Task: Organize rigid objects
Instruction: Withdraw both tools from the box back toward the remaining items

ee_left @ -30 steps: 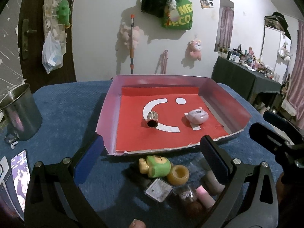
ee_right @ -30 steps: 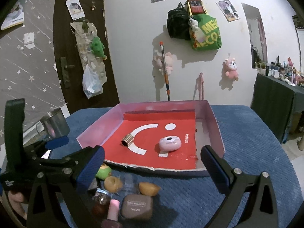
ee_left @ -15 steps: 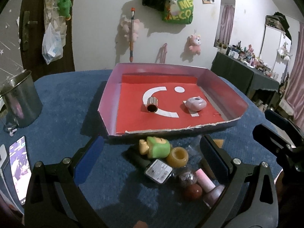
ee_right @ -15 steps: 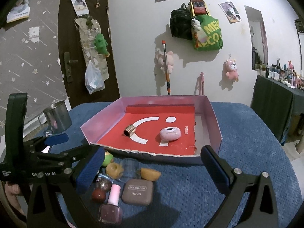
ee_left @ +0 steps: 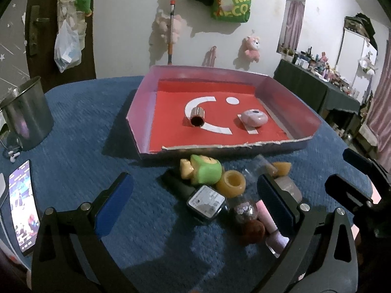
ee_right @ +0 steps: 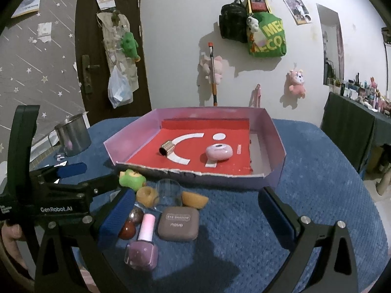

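Observation:
A pink-walled tray (ee_left: 141,112) (ee_right: 273,131) with a red floor holds a gold ribbed cylinder (ee_left: 197,118) (ee_right: 167,147) and a pink round case (ee_left: 254,118) (ee_right: 218,151). In front of it lies a pile: green toy (ee_left: 206,172) (ee_right: 132,179), yellow ring (ee_left: 233,183) (ee_right: 146,196), black square bottle (ee_left: 205,202), eyeshadow compact (ee_right: 178,223), pink nail polish (ee_right: 144,246), clear cup (ee_right: 168,191). My left gripper (ee_left: 193,200) is open above the pile. My right gripper (ee_right: 198,212) is open over the compact.
A steel mug (ee_left: 25,117) (ee_right: 73,134) stands at the table's left. A phone (ee_left: 23,207) lies at the left front edge. The table has a blue cloth (ee_right: 317,171). A door and wall with hung toys and bags stand behind.
Both grippers have pulled back and risen a little, so the tray looks farther and more of the pile shows. Both stay open. No object has moved.

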